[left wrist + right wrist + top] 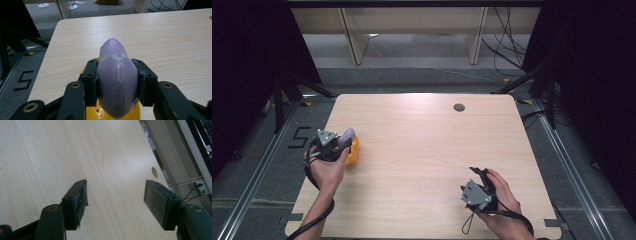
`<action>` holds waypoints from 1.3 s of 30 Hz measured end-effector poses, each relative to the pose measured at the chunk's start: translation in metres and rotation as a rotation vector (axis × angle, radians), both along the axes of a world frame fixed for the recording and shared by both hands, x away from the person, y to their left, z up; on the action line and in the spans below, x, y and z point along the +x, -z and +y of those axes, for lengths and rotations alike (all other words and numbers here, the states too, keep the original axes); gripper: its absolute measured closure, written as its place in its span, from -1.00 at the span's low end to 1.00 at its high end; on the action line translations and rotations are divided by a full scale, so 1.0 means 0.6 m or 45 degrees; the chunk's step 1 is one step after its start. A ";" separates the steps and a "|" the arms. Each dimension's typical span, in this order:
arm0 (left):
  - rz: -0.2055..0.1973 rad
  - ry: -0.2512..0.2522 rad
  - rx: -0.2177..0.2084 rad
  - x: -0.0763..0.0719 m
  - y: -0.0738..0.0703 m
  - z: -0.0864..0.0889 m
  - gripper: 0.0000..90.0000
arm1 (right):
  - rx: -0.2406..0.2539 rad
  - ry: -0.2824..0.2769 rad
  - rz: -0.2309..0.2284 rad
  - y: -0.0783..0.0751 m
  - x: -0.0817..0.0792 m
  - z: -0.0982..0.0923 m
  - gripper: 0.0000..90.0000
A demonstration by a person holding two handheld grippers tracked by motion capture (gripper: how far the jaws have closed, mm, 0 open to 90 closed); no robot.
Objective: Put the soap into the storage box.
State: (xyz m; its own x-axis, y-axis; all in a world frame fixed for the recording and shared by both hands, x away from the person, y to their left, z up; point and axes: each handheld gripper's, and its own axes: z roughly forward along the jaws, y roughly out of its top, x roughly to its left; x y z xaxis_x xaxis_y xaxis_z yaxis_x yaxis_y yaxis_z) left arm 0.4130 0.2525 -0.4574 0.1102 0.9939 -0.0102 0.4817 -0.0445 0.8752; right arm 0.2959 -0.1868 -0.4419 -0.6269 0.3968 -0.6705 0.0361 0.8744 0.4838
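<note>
Clamped between the left gripper's point(117, 82) jaws, a pale purple rounded object point(117, 77) hides most of a yellow object point(100, 113) beneath it, near the table's point(422, 150) left edge. Near the front right corner, the right gripper point(117, 202) hovers with jaws spread wide, holding nothing

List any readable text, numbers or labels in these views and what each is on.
"5": black tape figure on the grey floor left of the light wooden table, also visible in the left gripper view.
No readable text or label on the purple egg-shaped object, the yellow object under it, the left gripper or the right gripper.
</note>
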 end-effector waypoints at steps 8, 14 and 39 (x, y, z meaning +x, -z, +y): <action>0.022 -0.028 0.022 0.006 0.014 -0.003 0.30 | -0.003 0.002 -0.003 0.000 0.000 0.000 -0.20; 0.039 -0.045 0.045 0.010 0.023 -0.004 0.30 | 0.005 0.016 0.006 0.001 -0.001 0.001 -0.20; 0.084 -0.041 0.073 0.017 0.039 -0.004 0.30 | -0.001 0.010 0.028 0.004 -0.002 0.003 -0.20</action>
